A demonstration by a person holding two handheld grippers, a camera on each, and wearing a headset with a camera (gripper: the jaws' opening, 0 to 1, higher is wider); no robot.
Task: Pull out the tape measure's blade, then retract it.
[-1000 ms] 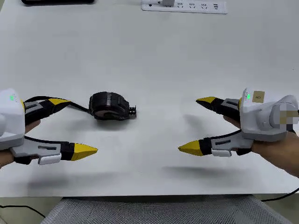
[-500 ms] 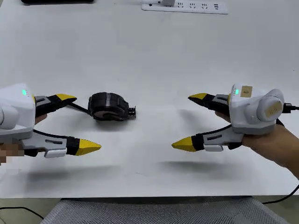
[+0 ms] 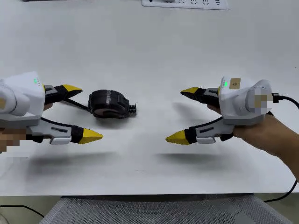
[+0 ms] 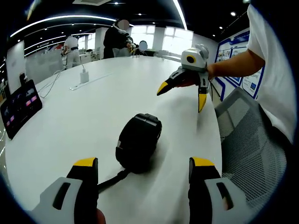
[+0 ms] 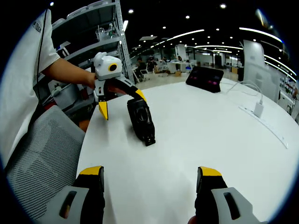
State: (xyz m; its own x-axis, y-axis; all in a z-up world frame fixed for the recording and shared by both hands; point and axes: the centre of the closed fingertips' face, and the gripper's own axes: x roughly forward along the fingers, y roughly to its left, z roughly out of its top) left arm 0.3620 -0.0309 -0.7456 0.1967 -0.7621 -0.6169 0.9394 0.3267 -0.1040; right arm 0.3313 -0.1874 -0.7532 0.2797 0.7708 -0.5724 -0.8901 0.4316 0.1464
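A black tape measure lies on the white table, its blade tip pointing right and a black strap trailing left. My left gripper is open just left of it, its far jaw over the strap. In the left gripper view the tape measure sits a short way ahead of the wide-apart jaws of the left gripper. My right gripper is open to the right, well apart from the blade tip. In the right gripper view the tape measure lies ahead of the right gripper, with the left gripper behind it.
A white power strip lies at the table's far edge. A dark tablet and a white charger with cable sit further along the table. The table's near edge runs just below both grippers, with a mesh chair beneath.
Both grippers have moved inward toward the tape measure, the left one now beside it. Both stay open. The tape measure has not moved.
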